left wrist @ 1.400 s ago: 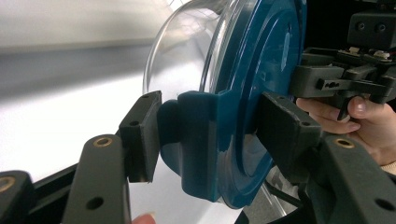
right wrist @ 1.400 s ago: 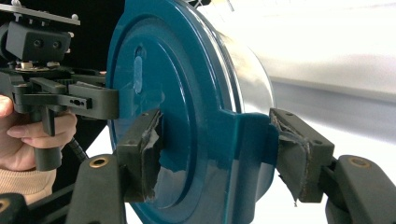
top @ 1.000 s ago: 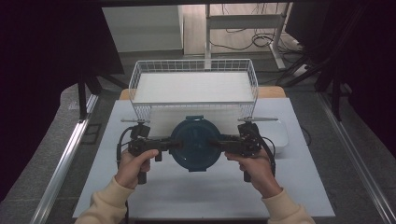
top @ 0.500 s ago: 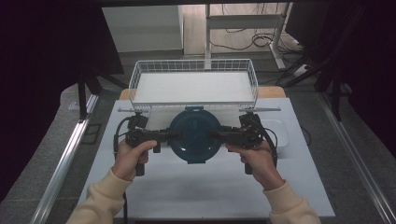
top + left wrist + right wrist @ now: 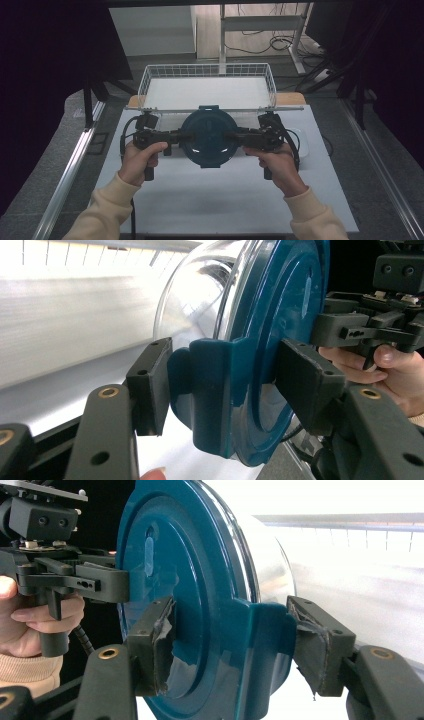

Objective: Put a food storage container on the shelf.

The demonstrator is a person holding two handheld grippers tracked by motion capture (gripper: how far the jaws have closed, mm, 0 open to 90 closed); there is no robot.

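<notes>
The left gripper (image 5: 172,136) has its two black jaws squeezed on the left side of a round container (image 5: 208,137). In the left gripper view, the jaws pinch a blue clip tab (image 5: 210,390) on the edge of the container's blue lid (image 5: 280,315). One pad (image 5: 150,385) sits on the clear bowl side and the other on the flat top of the lid.

The right gripper (image 5: 244,137) does the same on the right side. In the right gripper view, its jaws hold another blue tab (image 5: 260,645), with one pad (image 5: 152,640) on the lid top and the other on the bowl side. The pads on this gripper look worn and torn.

So the container hangs between the two grippers, in the middle of the table, held up off the white table top (image 5: 225,200). Its lid faces up toward the high camera. The bowl under the lid is clear.

A person's left hand (image 5: 137,162) and right hand (image 5: 277,167) hold the grippers from the near side. The sleeves are cream.

Just past the container, on the far side of the table, stands a white wire basket (image 5: 145,82). A white flat thing (image 5: 302,142) lies on the table just right of the right gripper.
</notes>
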